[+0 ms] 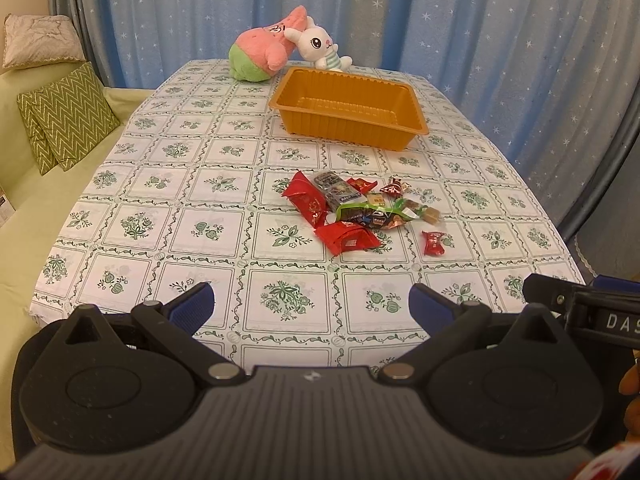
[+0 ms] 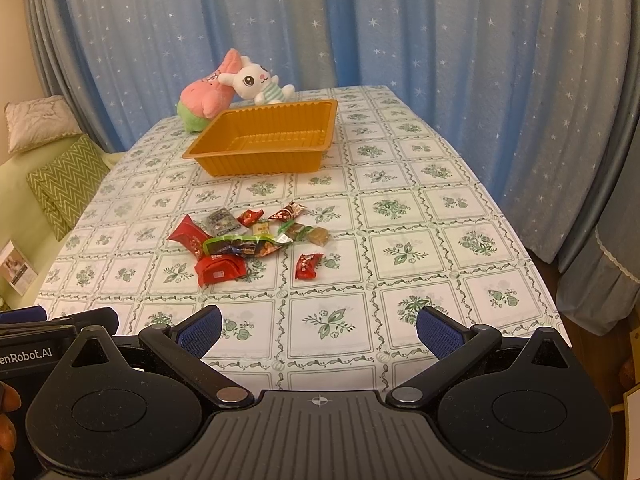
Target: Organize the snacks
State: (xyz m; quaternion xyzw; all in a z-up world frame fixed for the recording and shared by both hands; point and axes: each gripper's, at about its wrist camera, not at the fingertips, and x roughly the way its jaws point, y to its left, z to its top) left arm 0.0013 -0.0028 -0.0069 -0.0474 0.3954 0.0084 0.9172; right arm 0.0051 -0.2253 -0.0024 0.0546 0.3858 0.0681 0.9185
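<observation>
A heap of wrapped snacks [image 1: 352, 208] lies mid-table, with red packets, a silver packet and a green-edged bag; it also shows in the right wrist view [image 2: 244, 240]. One red candy [image 1: 434, 242] lies apart to the right, also in the right wrist view [image 2: 307, 266]. An empty orange tray [image 1: 348, 106] stands beyond the heap, also in the right wrist view [image 2: 264, 142]. My left gripper [image 1: 311, 304] is open and empty above the near table edge. My right gripper [image 2: 319, 330] is open and empty, also short of the snacks.
A pink plush [image 1: 264, 50] and a white rabbit plush [image 1: 318, 46] sit at the table's far edge behind the tray. A green sofa with zigzag cushions [image 1: 64, 118] runs along the left. Blue starred curtains [image 2: 440, 40] hang behind and to the right.
</observation>
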